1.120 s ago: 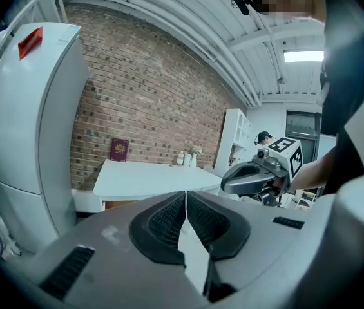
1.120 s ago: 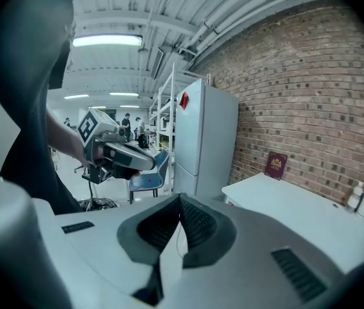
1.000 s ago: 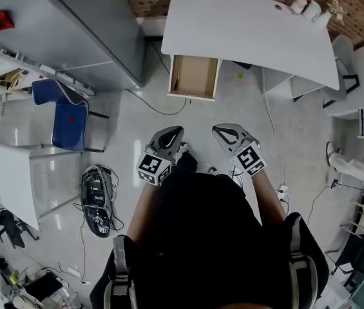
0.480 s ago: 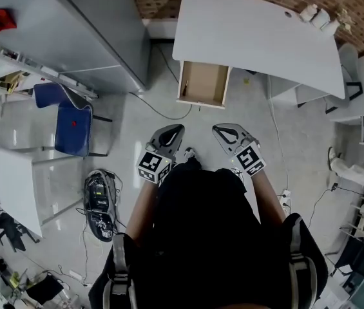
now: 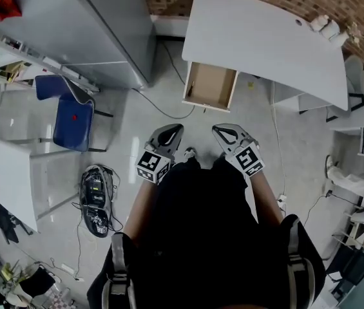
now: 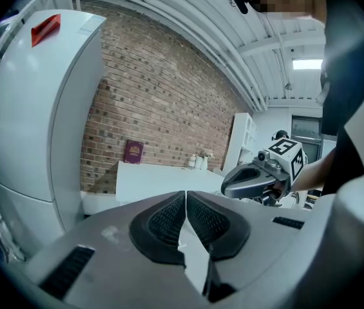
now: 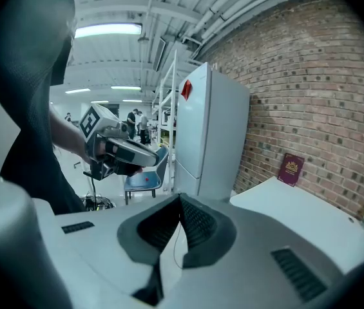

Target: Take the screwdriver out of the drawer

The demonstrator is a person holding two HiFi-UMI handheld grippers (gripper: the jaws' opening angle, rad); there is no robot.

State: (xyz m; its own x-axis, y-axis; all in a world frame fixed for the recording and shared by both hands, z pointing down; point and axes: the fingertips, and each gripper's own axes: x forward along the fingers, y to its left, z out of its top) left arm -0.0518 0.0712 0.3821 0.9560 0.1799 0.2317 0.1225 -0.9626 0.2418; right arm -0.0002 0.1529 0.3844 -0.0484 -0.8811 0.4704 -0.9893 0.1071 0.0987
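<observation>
Grey-jawed, the left gripper (image 5: 178,130) and right gripper (image 5: 217,130) sit side by side near the person's body, each with its jaws pressed together on nothing. Farther off, the open drawer (image 5: 214,85) juts from the white desk (image 5: 259,37). The screwdriver (image 5: 190,89) lies along the drawer's left wall.

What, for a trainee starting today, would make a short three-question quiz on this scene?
1. True or false: the drawer under the white table is shut.
2. What do the left gripper and right gripper hold? A: a screwdriver; B: a book; C: nothing.
3. Fill in: the chair beside the fridge is ___.
Key: 1 false; 2 C; 3 blue.
</observation>
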